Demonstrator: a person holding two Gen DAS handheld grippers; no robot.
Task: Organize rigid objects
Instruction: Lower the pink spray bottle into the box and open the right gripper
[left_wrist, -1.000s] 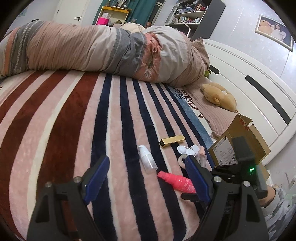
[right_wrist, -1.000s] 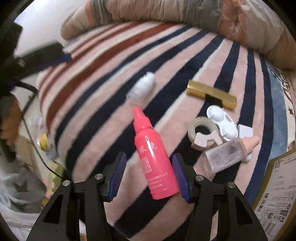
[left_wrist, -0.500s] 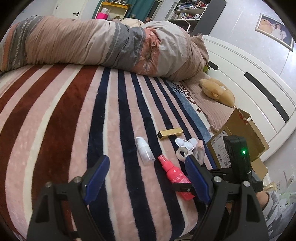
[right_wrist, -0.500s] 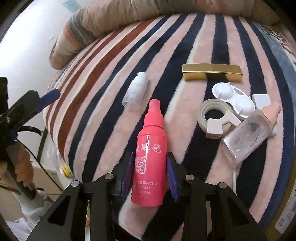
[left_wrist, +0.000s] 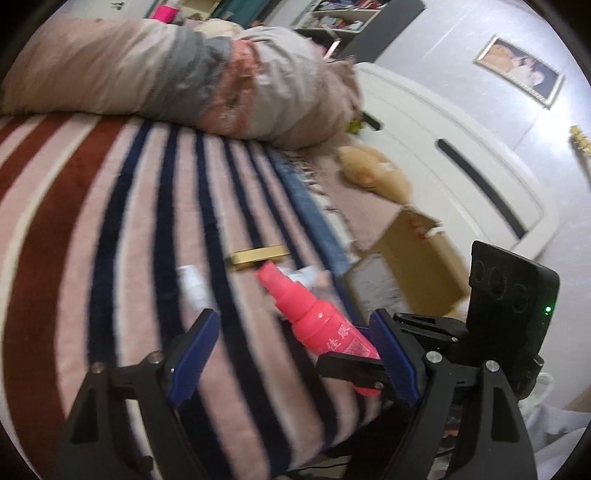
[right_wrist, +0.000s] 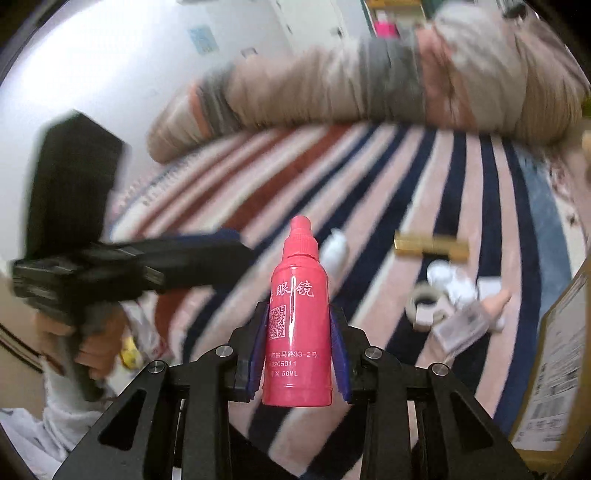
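Observation:
A pink spray bottle (right_wrist: 297, 317) with white lettering stands upright between the blue pads of my right gripper (right_wrist: 298, 332), whose jaws are still closing on it. It hangs above the striped blanket (right_wrist: 369, 184). In the left wrist view the same pink bottle (left_wrist: 317, 317) shows tilted in the black fingers of the right gripper (left_wrist: 354, 365). My left gripper (left_wrist: 293, 332) is open and holds nothing. On the blanket lie a gold bar (right_wrist: 430, 247), a small white bottle (right_wrist: 336, 254), a tape roll (right_wrist: 424, 302), a white lens case (right_wrist: 450, 280) and a clear bottle with a beige cap (right_wrist: 469, 325).
An open cardboard box (left_wrist: 413, 258) stands at the blanket's right edge, near the white headboard (left_wrist: 461, 155). A rolled duvet (left_wrist: 166, 74) lies across the far side and a tan plush toy (left_wrist: 373, 173) near the pillow end. A hand (right_wrist: 92, 350) holds the left gripper's handle.
My right gripper closed on the pink bottle and raised it off the blanket, tipping it upright. The left gripper swung a little, still open.

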